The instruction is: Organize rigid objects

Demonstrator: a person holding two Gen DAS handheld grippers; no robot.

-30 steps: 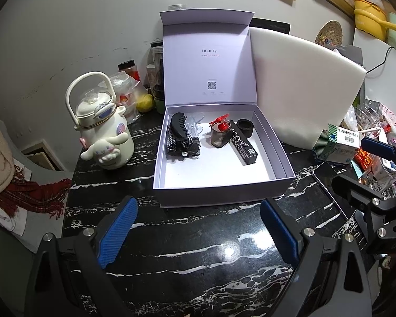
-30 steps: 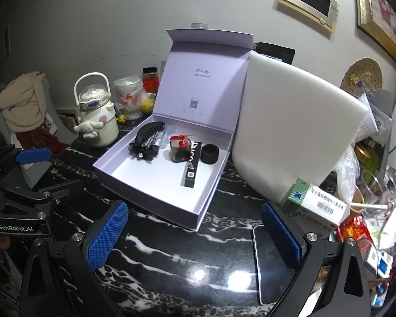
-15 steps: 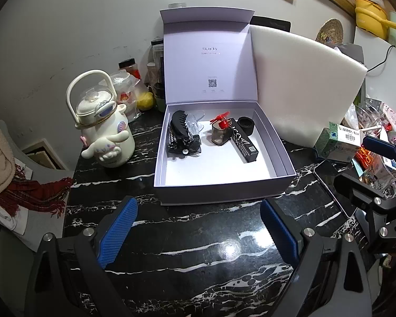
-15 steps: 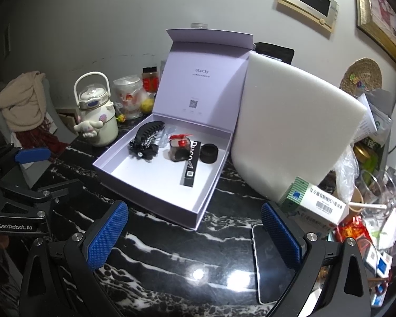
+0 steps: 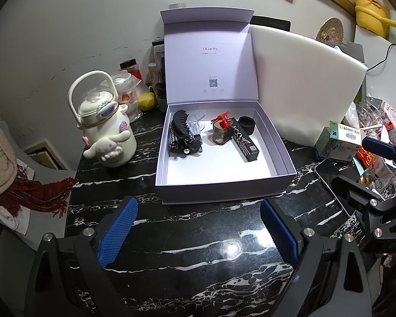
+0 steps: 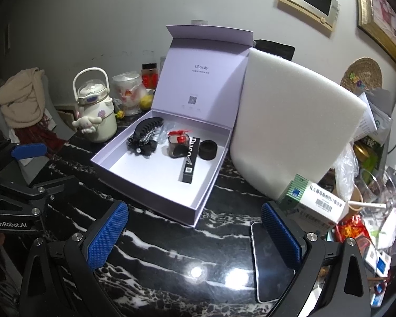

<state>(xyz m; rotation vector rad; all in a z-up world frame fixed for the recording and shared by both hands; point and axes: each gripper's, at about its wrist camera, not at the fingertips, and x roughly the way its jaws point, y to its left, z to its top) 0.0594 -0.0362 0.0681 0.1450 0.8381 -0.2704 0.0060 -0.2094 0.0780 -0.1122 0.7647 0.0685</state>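
Observation:
An open lilac box (image 5: pixel 224 187) (image 6: pixel 150 185) stands on the black marble table with its lid upright. Along its far side lie a black hair claw clip (image 5: pixel 183 132) (image 6: pixel 145 134), a small bottle with a red top (image 5: pixel 221 132) (image 6: pixel 178 145), a long black carton (image 5: pixel 245 142) (image 6: pixel 190 161) and a black round cap (image 5: pixel 246 124) (image 6: pixel 208 149). My left gripper (image 5: pixel 198 235) is open and empty in front of the box. My right gripper (image 6: pixel 195 237) is open and empty to the right front of the box.
A cream character kettle (image 5: pixel 105 129) (image 6: pixel 95 113) stands left of the box. A white foam sheet (image 5: pixel 303 87) (image 6: pixel 290 132) leans at its right. A phone (image 6: pixel 269 259) lies under my right finger. A green-white medicine carton (image 6: pixel 314 200) and clutter fill the right.
Both grippers have drifted slightly; the box sits a little further up in both views. Nothing was taken hold of or let go.

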